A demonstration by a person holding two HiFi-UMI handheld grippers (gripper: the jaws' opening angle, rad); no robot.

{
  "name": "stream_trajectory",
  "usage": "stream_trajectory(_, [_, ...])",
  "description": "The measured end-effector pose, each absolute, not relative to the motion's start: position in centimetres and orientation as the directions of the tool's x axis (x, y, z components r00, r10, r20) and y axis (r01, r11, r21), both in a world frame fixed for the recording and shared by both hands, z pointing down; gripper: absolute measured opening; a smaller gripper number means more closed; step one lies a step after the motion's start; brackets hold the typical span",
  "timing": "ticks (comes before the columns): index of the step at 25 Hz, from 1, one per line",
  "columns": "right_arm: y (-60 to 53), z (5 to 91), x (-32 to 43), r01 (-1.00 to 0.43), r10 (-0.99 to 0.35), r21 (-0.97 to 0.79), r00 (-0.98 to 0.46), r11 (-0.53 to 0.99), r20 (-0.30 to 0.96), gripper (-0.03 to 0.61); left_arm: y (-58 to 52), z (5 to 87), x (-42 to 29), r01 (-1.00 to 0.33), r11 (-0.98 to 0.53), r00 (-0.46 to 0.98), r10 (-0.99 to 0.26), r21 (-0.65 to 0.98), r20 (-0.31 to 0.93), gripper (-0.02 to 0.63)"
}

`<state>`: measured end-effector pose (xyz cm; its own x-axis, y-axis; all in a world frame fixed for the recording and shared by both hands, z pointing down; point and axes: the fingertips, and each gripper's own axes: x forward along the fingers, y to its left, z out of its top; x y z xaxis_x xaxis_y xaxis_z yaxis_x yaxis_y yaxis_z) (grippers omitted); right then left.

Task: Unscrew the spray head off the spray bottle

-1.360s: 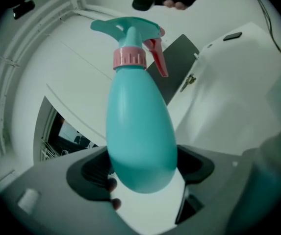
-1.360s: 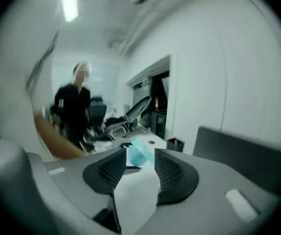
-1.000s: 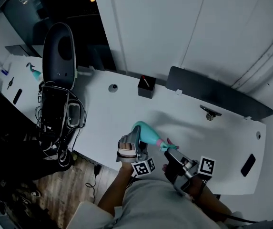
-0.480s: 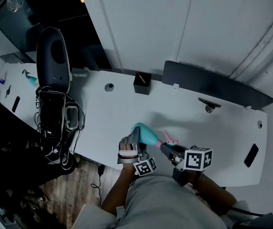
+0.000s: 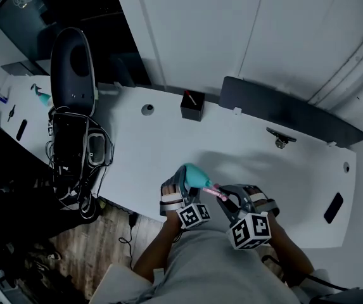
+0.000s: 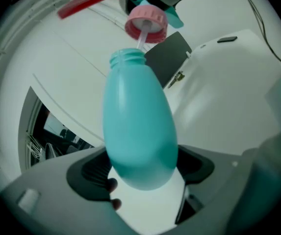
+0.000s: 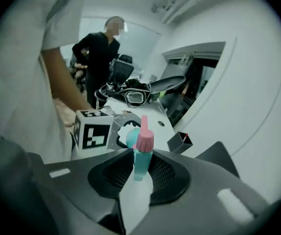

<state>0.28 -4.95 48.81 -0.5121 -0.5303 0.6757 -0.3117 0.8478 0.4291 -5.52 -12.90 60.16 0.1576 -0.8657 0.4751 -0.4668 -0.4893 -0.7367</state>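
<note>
Looking along your left tool [image 6: 140,168], you get what the head view cannot give. The threaded neck of the spray bottle [image 6: 138,121] stands bare. The spray head [image 6: 146,22] hangs just off it, clear of the threads, and only the thin dip tube [image 6: 141,40] runs down into the mouth. From the head view, bottle and head merge into one small teal-and-pink shape at the near edge of the white surface [image 5: 168,138].

Your left tool is clamped on the bottle's fat lower body, with both pads against it. Your right tool [image 7: 139,165] has just been closing its jaws. The spray head's teal body now sits pinched between the pads, its pink end pointing toward the bottle.

In the right gripper view, most of the bottle is hidden behind the spray head, next to the left tool's marker cube [image 7: 92,129]. The left gripper view cuts off the top of the spray head at the picture's edge.
</note>
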Motion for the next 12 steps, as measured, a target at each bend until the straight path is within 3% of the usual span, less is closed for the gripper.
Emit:
stream_trajectory(5, [-3.7,47.6,4.2,-0.228,-0.548,0.509,-0.502,0.83,0.669,0.092,-12.9,62.1,-6.9,-0.593,-0.547,0.175,-0.804,-0.591,0.568,0.403])
stream_trajectory(12, [-4.7,45.9,10.3,-0.475,-0.686,0.497,-0.46,0.726,0.563,0.092,-12.3,63.6,-5.6,-0.785,-0.59,0.363,-0.684,-0.187,0.632,0.403])
